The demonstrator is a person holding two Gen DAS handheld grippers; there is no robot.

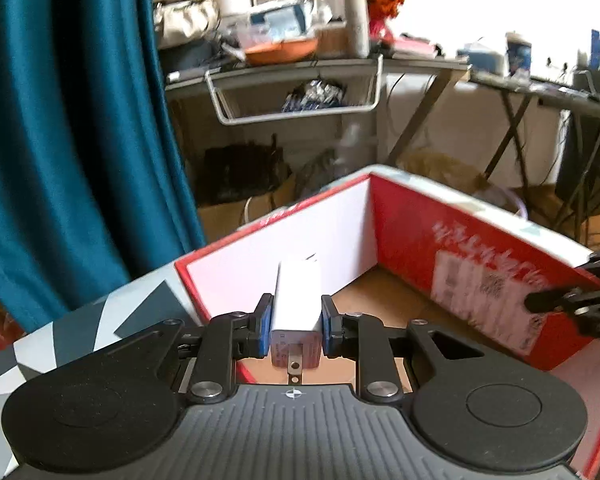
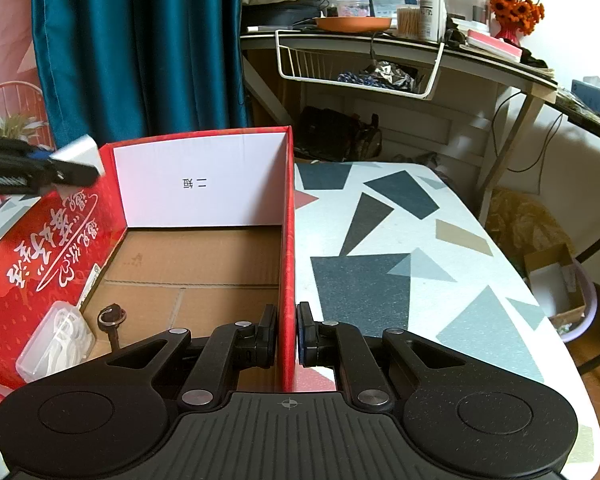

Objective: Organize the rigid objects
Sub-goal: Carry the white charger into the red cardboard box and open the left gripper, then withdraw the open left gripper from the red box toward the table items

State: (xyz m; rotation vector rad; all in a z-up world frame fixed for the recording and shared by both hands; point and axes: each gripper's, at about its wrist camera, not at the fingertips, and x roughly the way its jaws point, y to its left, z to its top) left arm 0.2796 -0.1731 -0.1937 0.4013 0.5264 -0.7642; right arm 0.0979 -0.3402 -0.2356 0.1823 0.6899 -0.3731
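In the left wrist view my left gripper (image 1: 296,316) is shut on a white plug-in charger (image 1: 298,292), metal prongs toward the camera, held over the near-left corner of an open red cardboard box (image 1: 412,236). The right wrist view shows my right gripper (image 2: 287,328) shut on the box's right wall (image 2: 288,220). On the box floor lie a clear case of white floss picks (image 2: 56,340) and a dark key on a ring (image 2: 112,318). The left gripper (image 2: 76,168) with the charger (image 2: 80,150) shows above the box's left wall.
The box stands on a table with a grey and white geometric pattern (image 2: 400,240). A teal curtain (image 1: 60,120) hangs behind on the left. A cluttered desk with a wire basket (image 2: 360,68) stands beyond. A small carton (image 2: 556,280) sits on the floor at right.
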